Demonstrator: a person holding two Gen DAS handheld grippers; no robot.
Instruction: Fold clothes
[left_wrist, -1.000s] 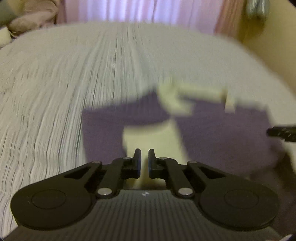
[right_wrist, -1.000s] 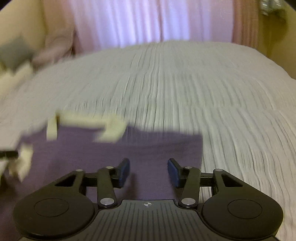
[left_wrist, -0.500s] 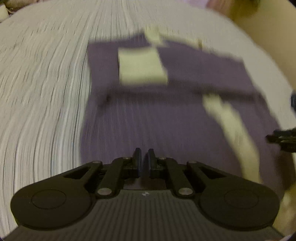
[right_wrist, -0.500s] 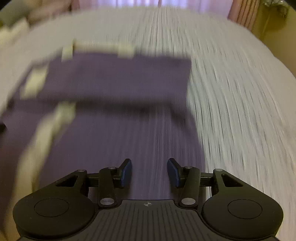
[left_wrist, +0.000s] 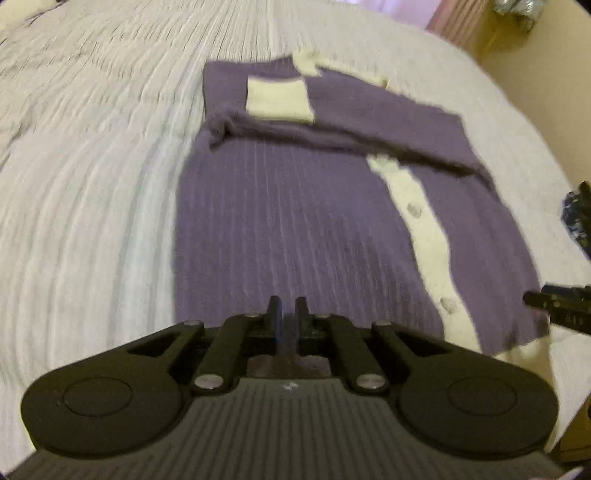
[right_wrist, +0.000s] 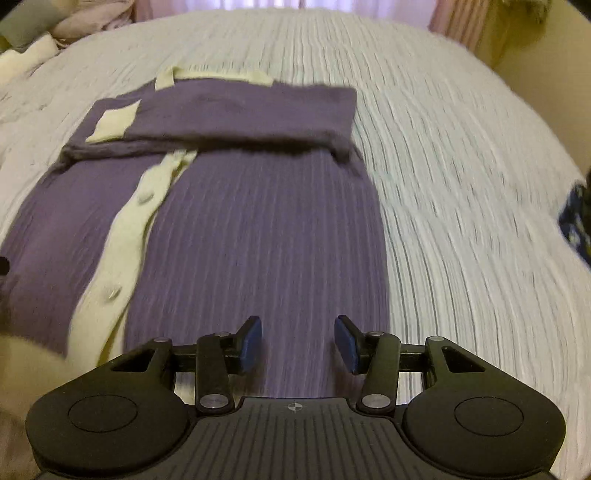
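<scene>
A purple knit cardigan (left_wrist: 295, 221) (right_wrist: 258, 221) with a cream button band (left_wrist: 424, 229) (right_wrist: 129, 236) lies flat on the bed. Its top part is folded down, with a cream cuff (left_wrist: 279, 98) (right_wrist: 114, 122) lying on the fold. My left gripper (left_wrist: 287, 310) hovers over the near hem at the cardigan's left half. Its fingers are shut to a narrow slit, and I see no cloth between them. My right gripper (right_wrist: 298, 332) stands open above the near hem on the right half, holding nothing. Its tip (left_wrist: 554, 302) shows at the right edge of the left wrist view.
The bed has a white ribbed cover (left_wrist: 92, 184) (right_wrist: 461, 184) with bare room on both sides of the cardigan. A pile of pale clothes (right_wrist: 74, 22) lies at the far left. A dark blue patterned item (right_wrist: 576, 225) sits at the right edge. A yellow wall borders the right.
Both views have tilted down and drawn back toward the near hem, so the whole cardigan now shows. The left fingers stayed shut and the right fingers stayed open.
</scene>
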